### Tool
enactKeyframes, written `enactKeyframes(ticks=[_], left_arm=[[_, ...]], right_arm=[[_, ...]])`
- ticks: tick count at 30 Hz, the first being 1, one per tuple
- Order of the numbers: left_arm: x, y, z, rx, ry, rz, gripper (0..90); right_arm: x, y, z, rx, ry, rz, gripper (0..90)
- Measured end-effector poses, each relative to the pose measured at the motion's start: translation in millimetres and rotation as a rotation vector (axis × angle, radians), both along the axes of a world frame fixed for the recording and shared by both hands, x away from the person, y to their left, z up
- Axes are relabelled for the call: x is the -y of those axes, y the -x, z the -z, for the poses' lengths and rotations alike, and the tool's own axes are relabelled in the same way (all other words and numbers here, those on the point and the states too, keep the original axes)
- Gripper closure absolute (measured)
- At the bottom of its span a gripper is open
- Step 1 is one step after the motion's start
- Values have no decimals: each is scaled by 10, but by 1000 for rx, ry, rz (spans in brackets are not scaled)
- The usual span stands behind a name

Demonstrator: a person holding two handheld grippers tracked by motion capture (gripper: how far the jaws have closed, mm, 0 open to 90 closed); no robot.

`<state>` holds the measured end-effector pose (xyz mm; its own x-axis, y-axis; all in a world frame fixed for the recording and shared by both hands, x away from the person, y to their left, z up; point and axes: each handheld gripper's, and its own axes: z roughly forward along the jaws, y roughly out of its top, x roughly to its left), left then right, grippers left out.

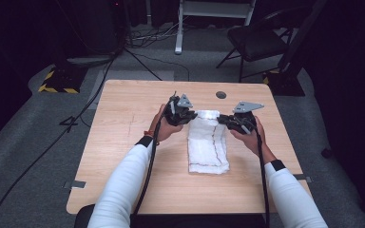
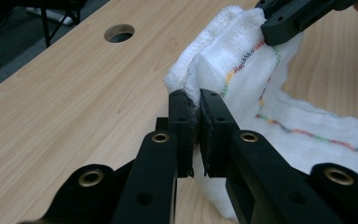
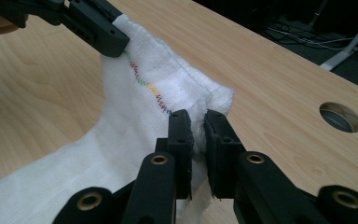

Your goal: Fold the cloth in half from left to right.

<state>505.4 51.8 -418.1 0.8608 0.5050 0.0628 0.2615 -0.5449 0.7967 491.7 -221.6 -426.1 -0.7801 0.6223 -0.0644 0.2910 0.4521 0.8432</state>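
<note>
A white cloth (image 1: 208, 142) of loosely woven, gauze-like fabric is being held at its far end by both tools. It is folded into a long rectangle lying lengthwise along the middle of the counter (image 1: 123, 156), with its near end resting flat on the wood. A zigzag line of multicoloured stitching is seen running along the fabric.

The left tool (image 1: 186, 115) is being kept nearly shut, with the far left corner of the cloth (image 2: 242, 88) pinched between its flat black pads; several soft layers are seen bunched in the narrow gap. The right tool (image 1: 224, 119) is likewise being kept nearly shut on the far right corner of the cloth (image 3: 135, 116), with the thick folded edge pressed between its pads. In both tool views the gripped end is being held raised off the counter, the fabric sagging down towards the wood behind it.

The counter is a pale wood-grain laminate with rounded corners; a round hole (image 1: 221, 95) is seen near its far edge, beyond the cloth. Each tool is topped by a grey three-cornered plate, and a black cable is trailing back from each along the white sleeves.
</note>
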Motion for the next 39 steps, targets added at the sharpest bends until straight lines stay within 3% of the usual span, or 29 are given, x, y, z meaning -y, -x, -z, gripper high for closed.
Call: enactKeyframes(ticks=[11,16,25,39], left_arm=[[-31,342,97,-7,20,106,839],[-26,480,165,-9,-4,141,837],[-5,740,270,-23,-16,202,831],[-28,997,424,-60,-88,254,805]], right_arm=[[90,370,-19,2,16,-97,816],[117,526,47,-16,36,-140,813],[192,757,145,-22,42,-163,808],[233,1005,333,-57,57,-180,802]])
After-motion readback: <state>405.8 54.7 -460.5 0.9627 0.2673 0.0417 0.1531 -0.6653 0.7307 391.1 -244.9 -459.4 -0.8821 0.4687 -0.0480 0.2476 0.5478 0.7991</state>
